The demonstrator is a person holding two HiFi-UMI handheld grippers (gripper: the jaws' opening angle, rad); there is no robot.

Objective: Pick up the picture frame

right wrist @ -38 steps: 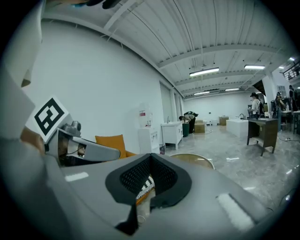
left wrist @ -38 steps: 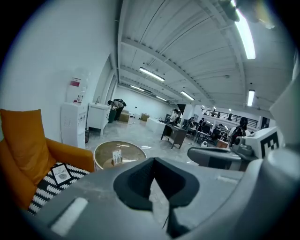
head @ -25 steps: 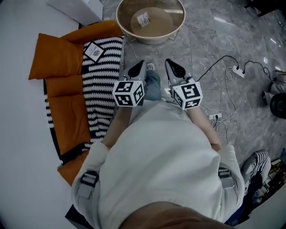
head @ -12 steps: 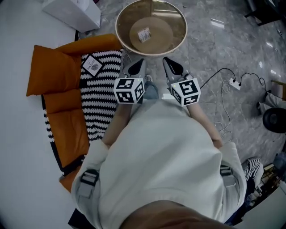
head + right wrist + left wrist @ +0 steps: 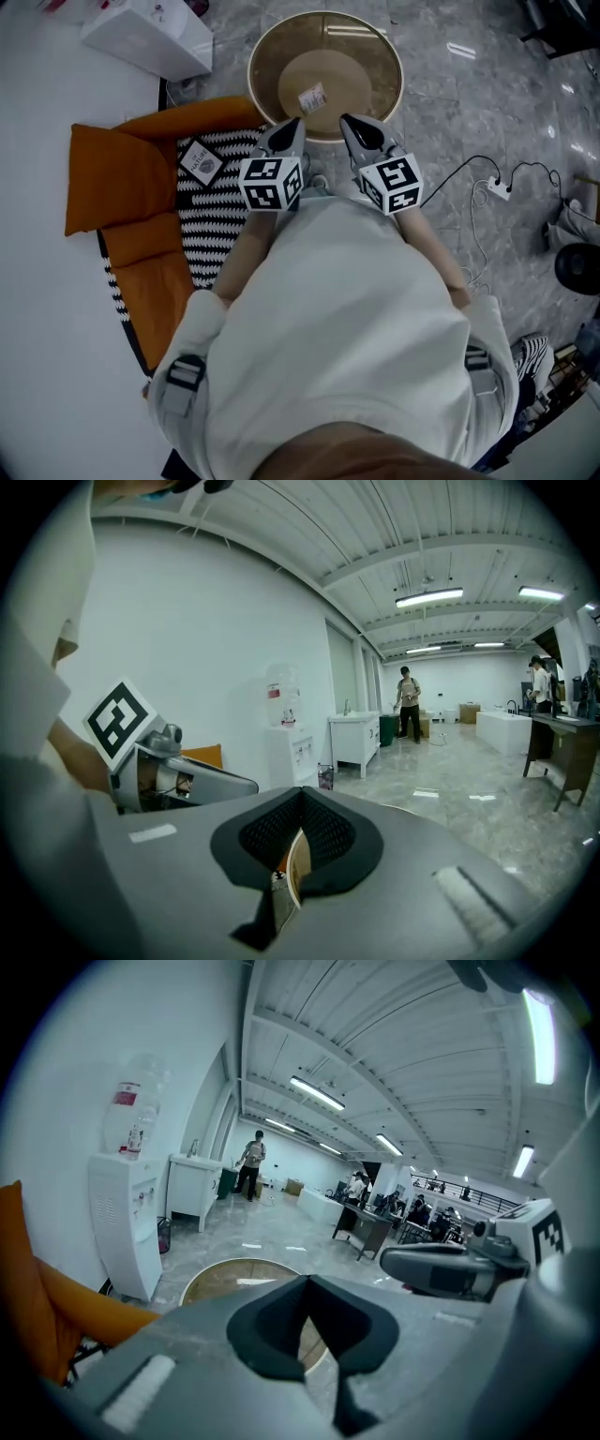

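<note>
Grey left gripper point(image 5: 289, 129) and right gripper point(image 5: 355, 127) are closed, empty, near round table point(image 5: 367, 54).

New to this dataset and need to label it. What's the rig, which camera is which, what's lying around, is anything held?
There is no robot here. A person in a white top holds a hand-held gripper in each hand, and the cubes with black-and-white squares are part of those grippers.

The wide picture comes from a camera on the person's head, looking steeply down. In it the left gripper shows on the left and the right gripper on the right. The other two pictures come from cameras riding on each gripper, looking along its jaws into the room.

Both pairs of jaws are closed and hold nothing. Just ahead of them stands a round table. To the left, orange cushions lie on a black-and-white striped cover, which also bears a small white card. A power strip lies on the grey floor to the right.

I cannot pick out a picture frame for certain.
</note>
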